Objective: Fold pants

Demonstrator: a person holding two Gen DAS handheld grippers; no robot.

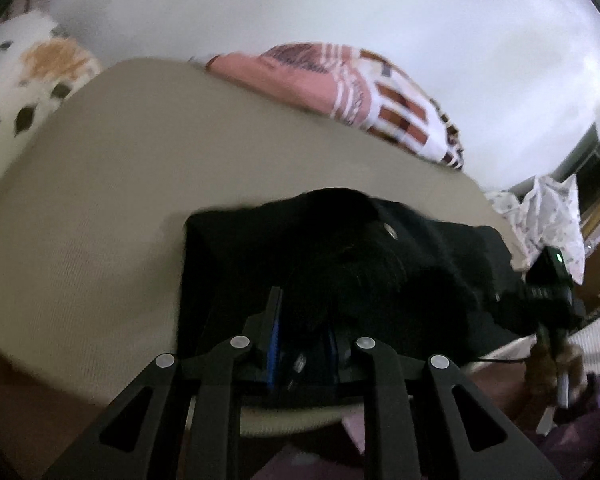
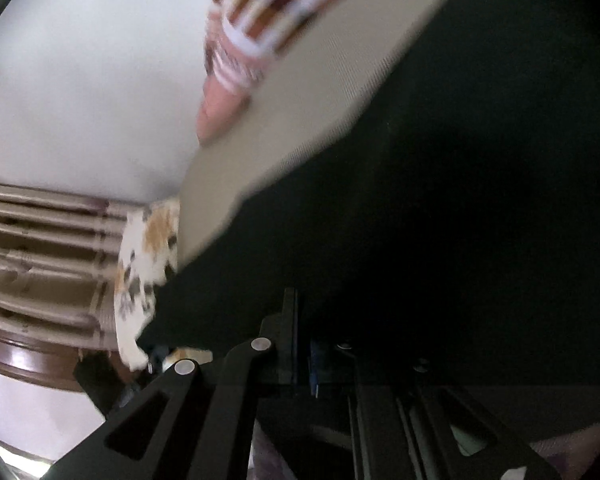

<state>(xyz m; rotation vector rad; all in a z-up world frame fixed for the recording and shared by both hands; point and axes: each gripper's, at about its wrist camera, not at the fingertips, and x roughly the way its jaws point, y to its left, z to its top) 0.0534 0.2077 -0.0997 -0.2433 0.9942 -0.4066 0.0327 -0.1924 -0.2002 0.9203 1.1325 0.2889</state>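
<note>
Black pants [image 1: 420, 248] lie bunched on a beige bed sheet [image 1: 100, 220]. My left gripper [image 1: 304, 320] is shut on a thick fold of the black cloth, which bulges up between its fingers. At the right edge of the pants, the right gripper [image 1: 548, 280] shows as a dark body with a green light. In the right wrist view the pants [image 2: 460, 200] fill the right half and drape over my right gripper [image 2: 304, 340], whose fingers stand close together, shut on the black cloth. The picture is blurred.
A pink and brown striped blanket [image 1: 340, 80] lies at the far side of the bed. A spotted white pillow [image 1: 40, 68] sits at the left. White patterned cloth [image 1: 548, 216] hangs off the right corner. A wooden headboard [image 2: 40, 260] stands behind the pillow.
</note>
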